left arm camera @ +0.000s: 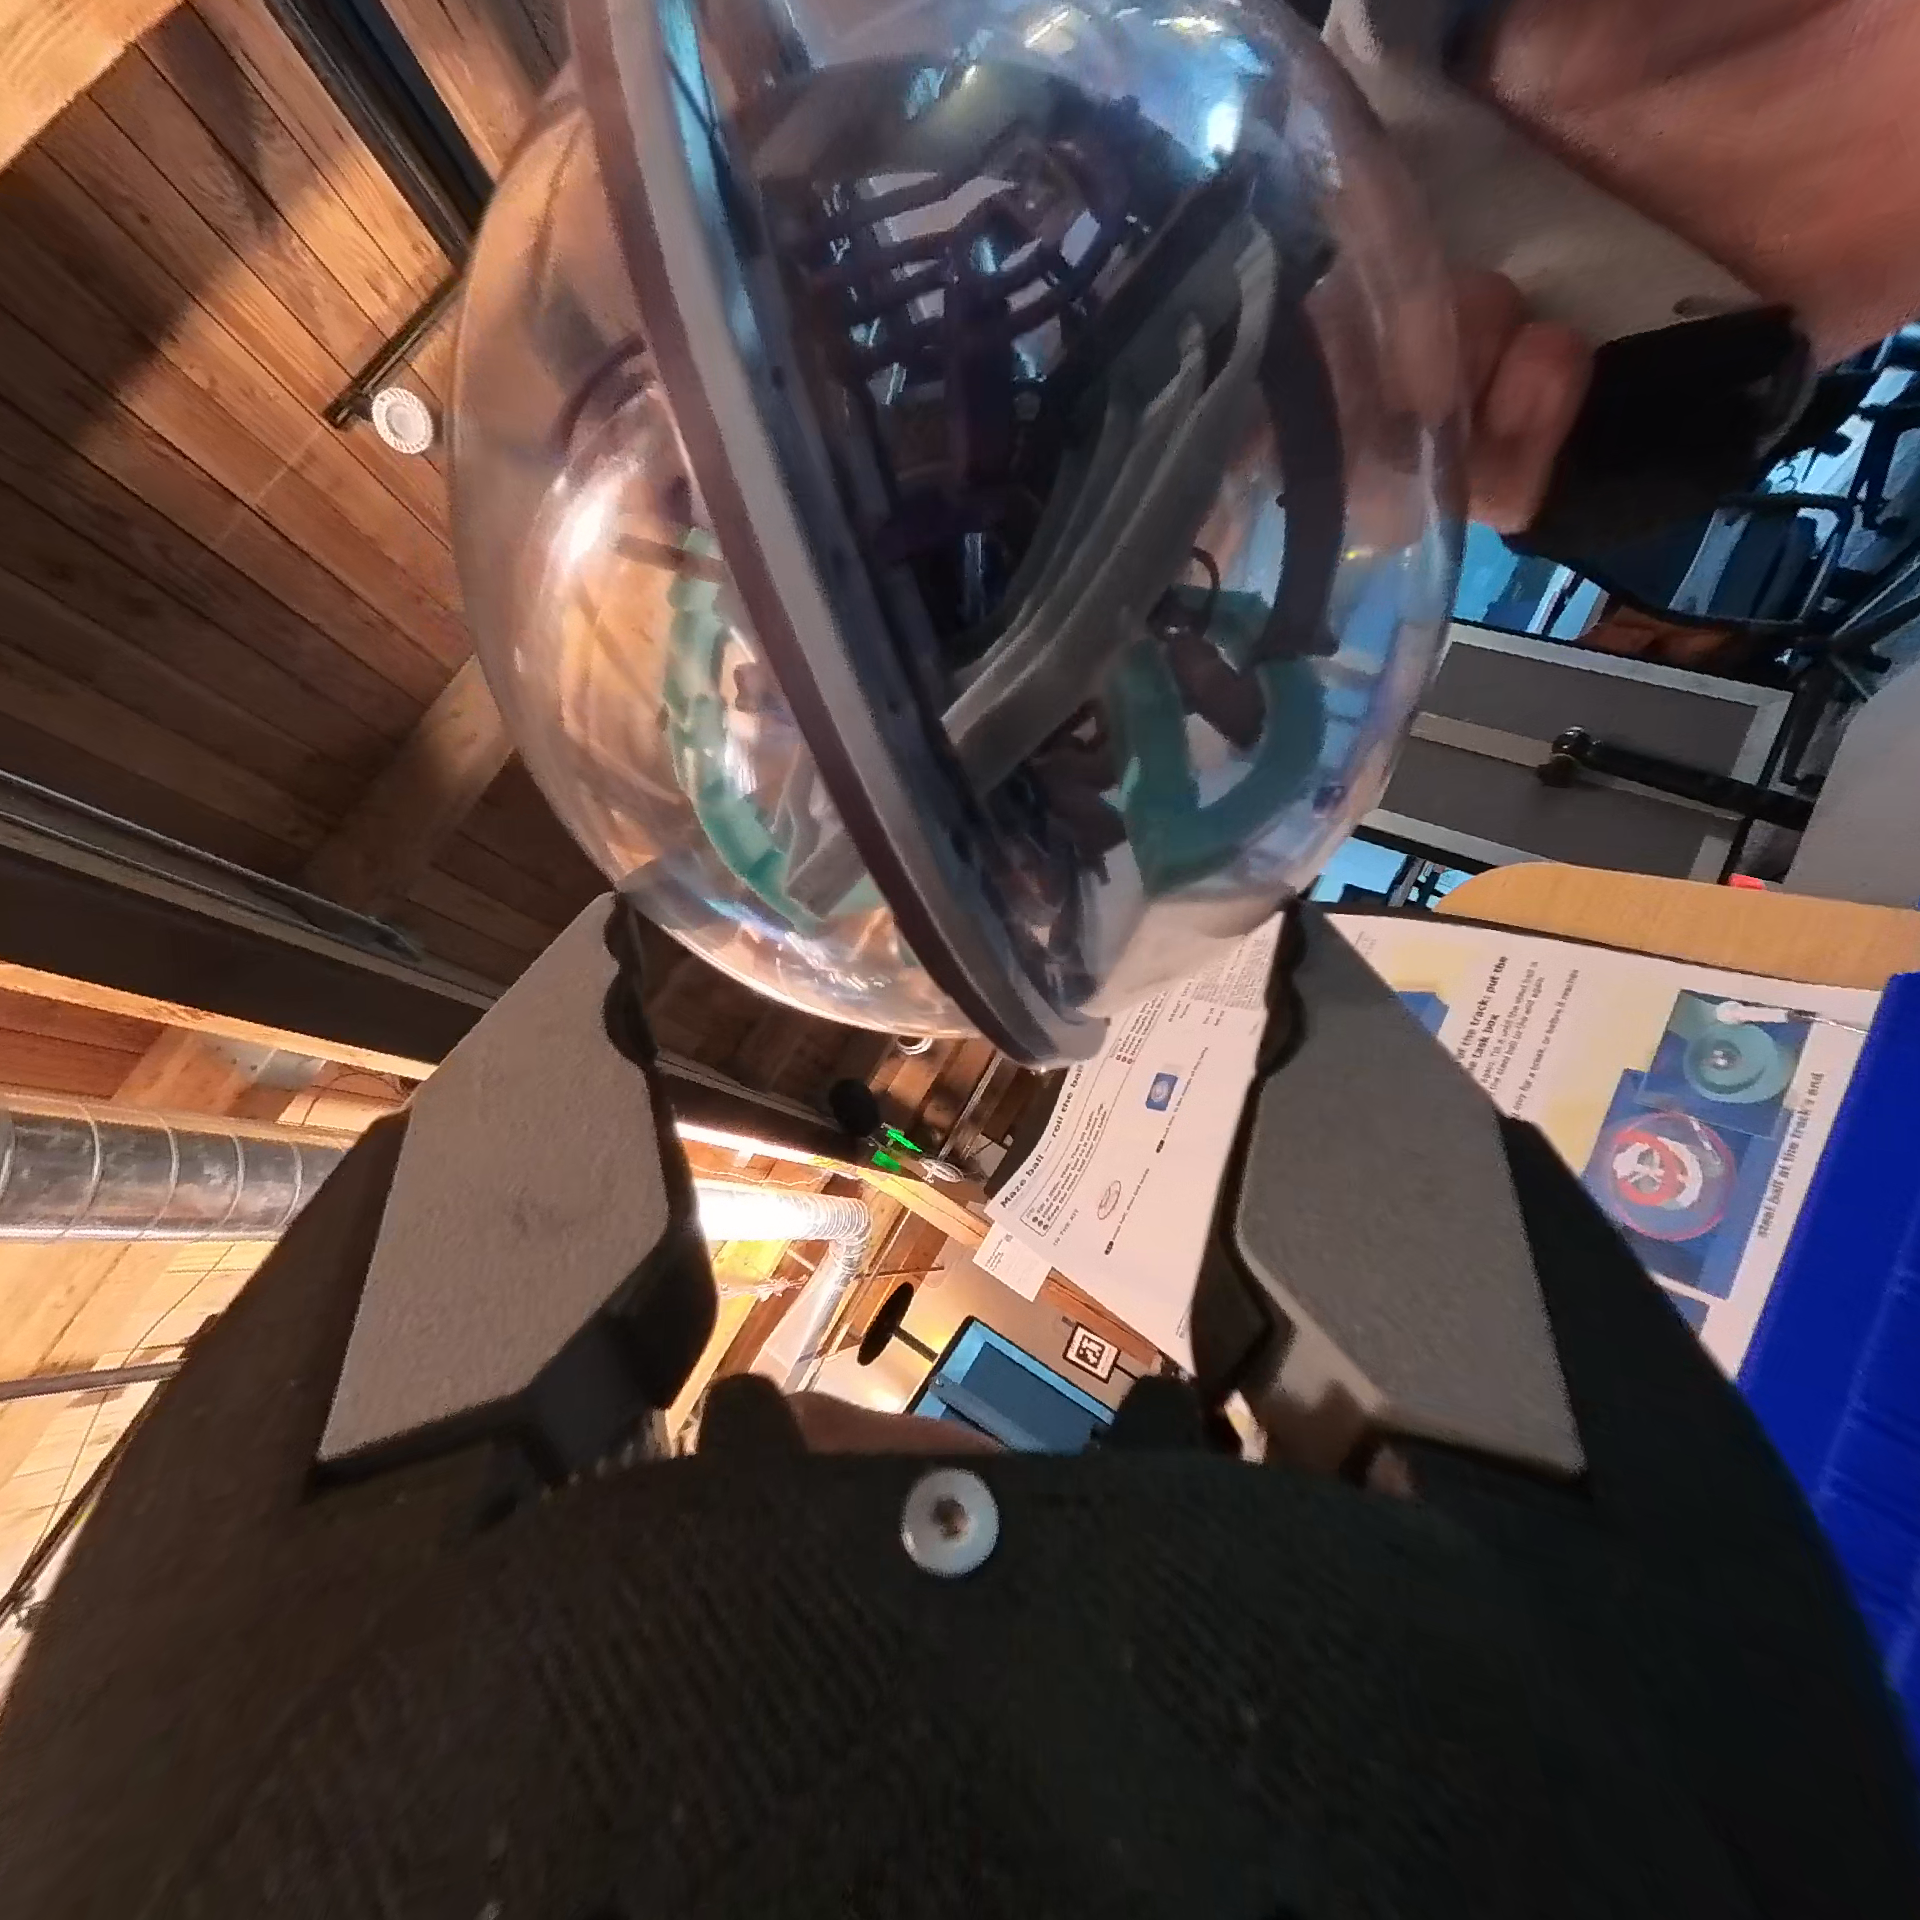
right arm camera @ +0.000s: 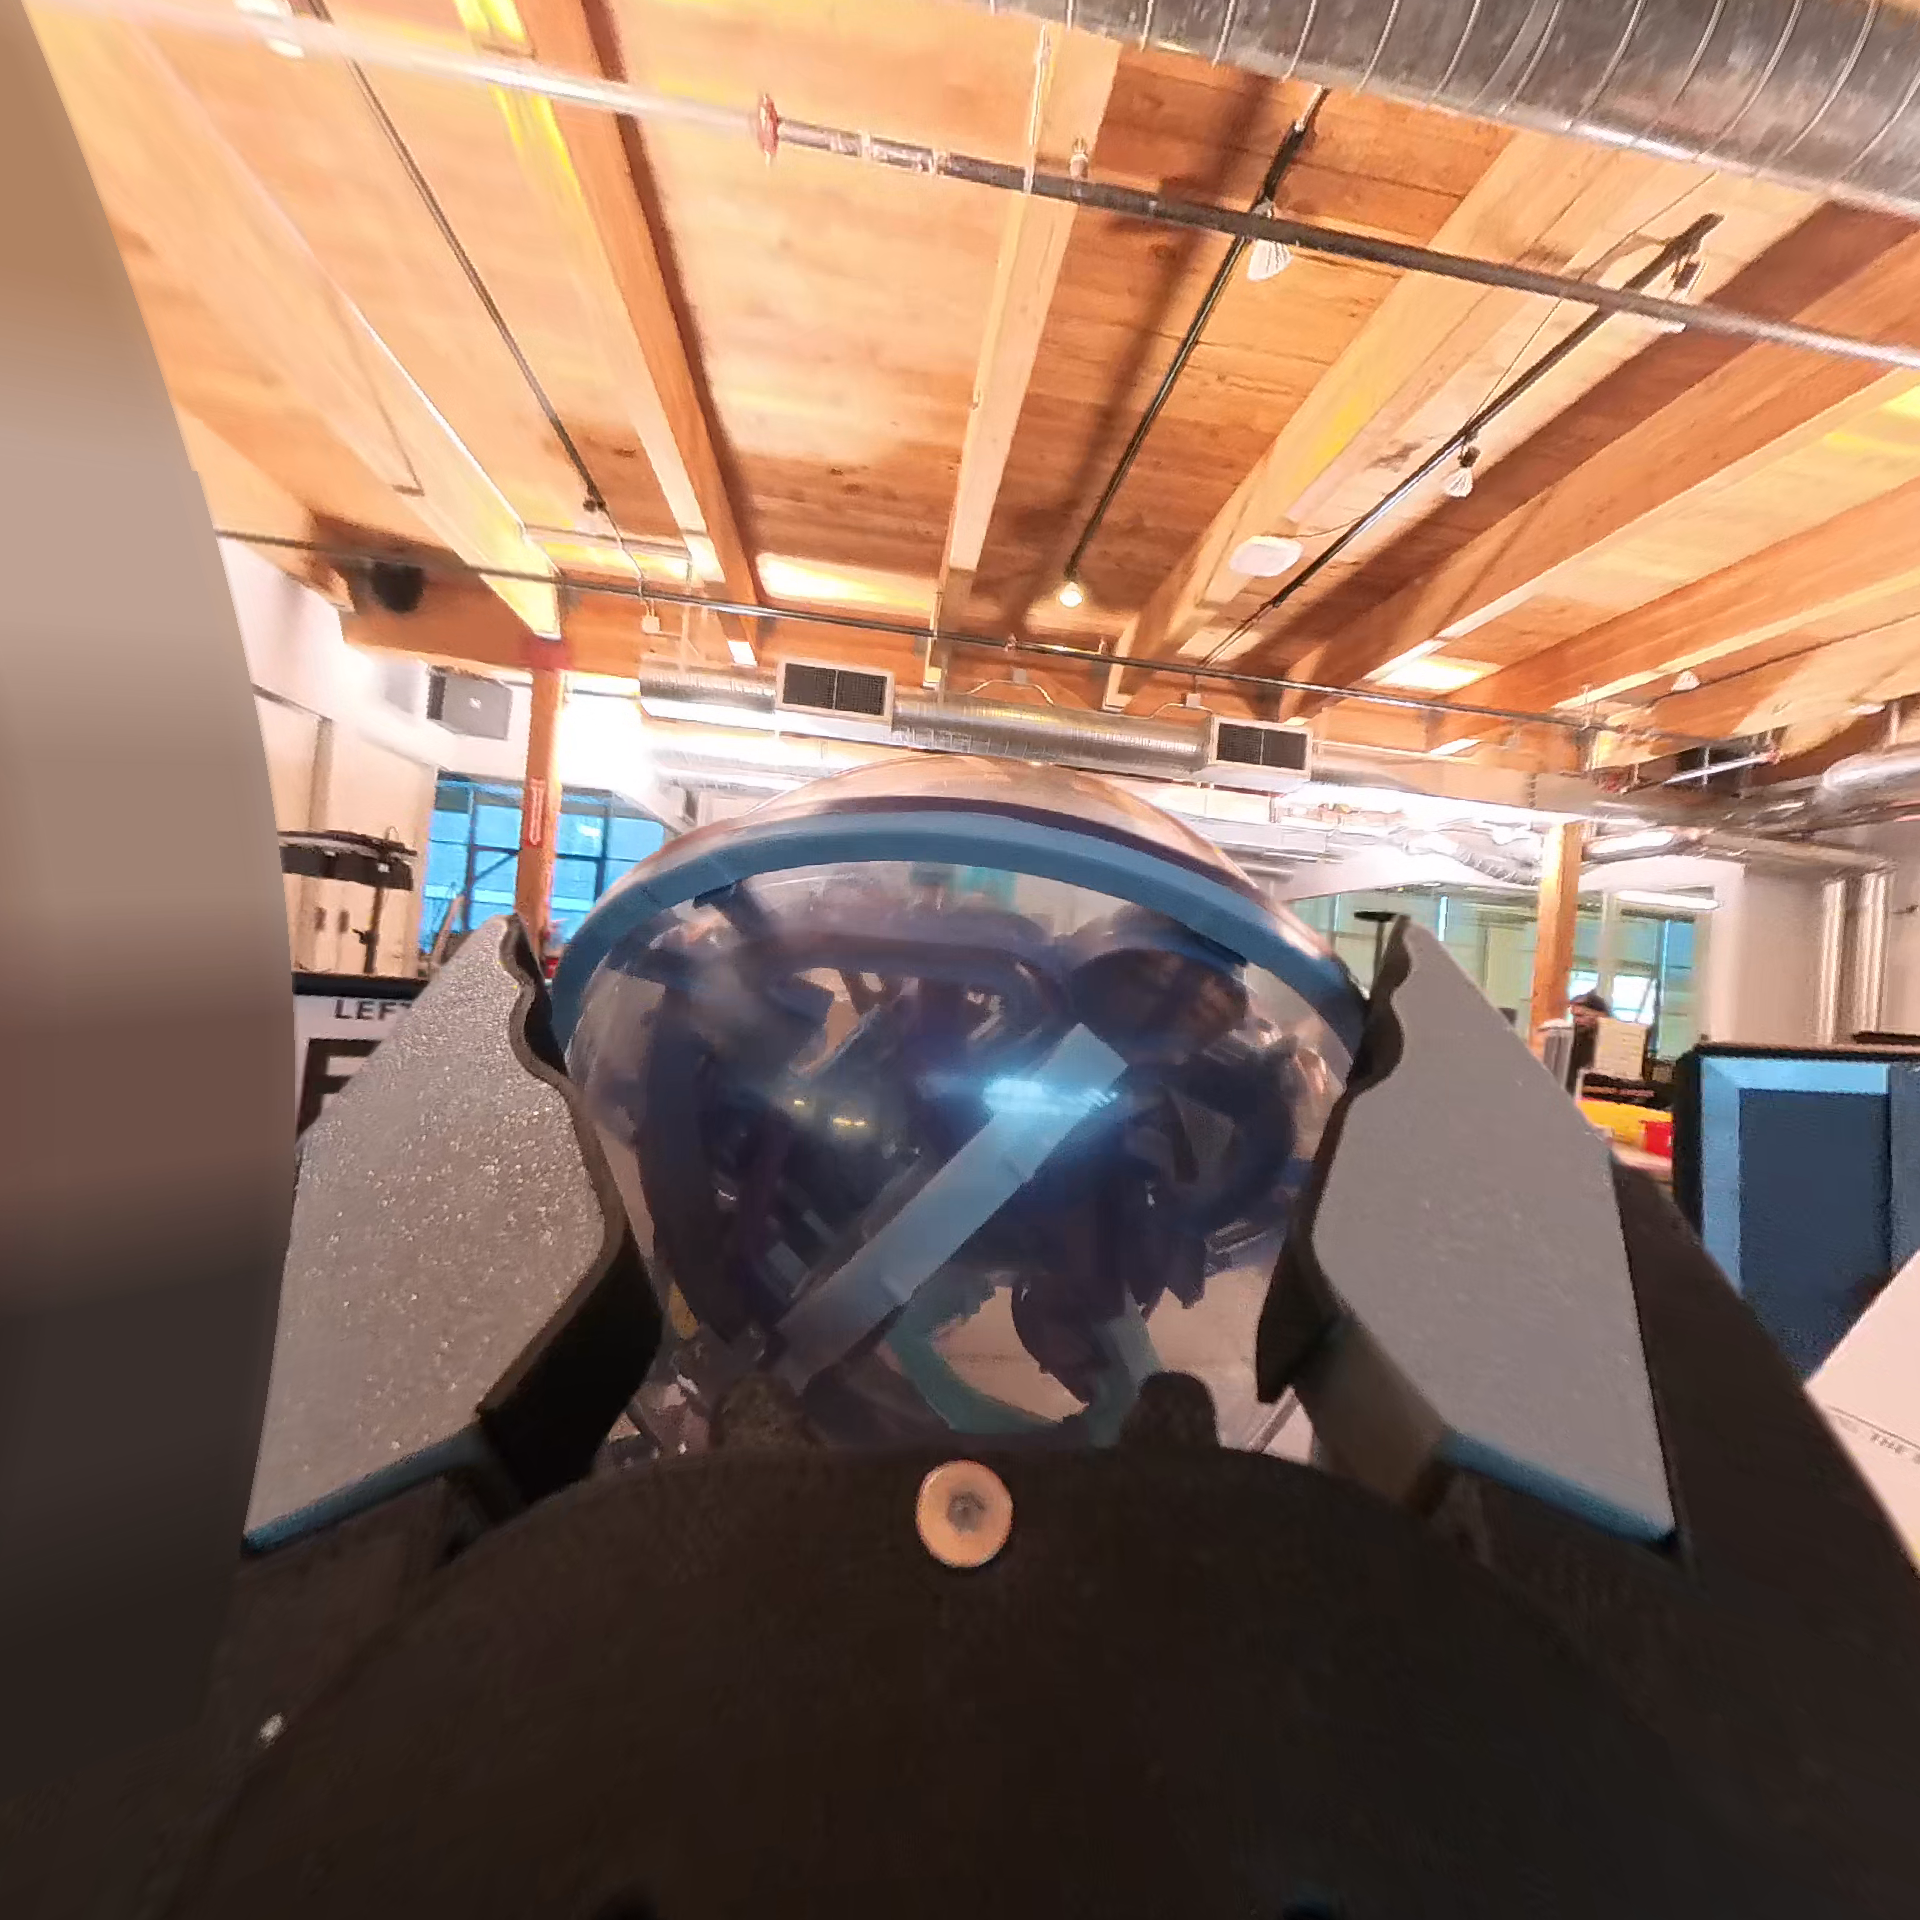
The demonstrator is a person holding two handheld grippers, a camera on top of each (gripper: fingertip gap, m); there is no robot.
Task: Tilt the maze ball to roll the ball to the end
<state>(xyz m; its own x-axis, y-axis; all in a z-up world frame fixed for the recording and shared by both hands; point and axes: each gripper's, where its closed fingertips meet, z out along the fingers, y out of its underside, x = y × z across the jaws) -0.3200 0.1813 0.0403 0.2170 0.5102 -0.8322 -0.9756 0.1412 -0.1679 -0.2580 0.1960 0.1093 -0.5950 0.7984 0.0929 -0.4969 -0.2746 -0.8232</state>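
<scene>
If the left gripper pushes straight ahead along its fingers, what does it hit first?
The maze ball: its clear shell already sits at the tips of the left gripper, filling the path ahead. Nothing else lies in between.

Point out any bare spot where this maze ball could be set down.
None is plainly bare. Printed sheets cover the tabletop, with a blue bin alongside. The maze ball fills the right jaws; its underside sits at the left jaws.

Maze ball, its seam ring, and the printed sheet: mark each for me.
Maze ball (right arm camera: 935, 1143): right wrist view, clear front shell.
Seam ring (right arm camera: 935, 844): right wrist view, top of the blue band.
Printed sheet (left arm camera: 1164, 1132): left wrist view, white page below the ball.
</scene>
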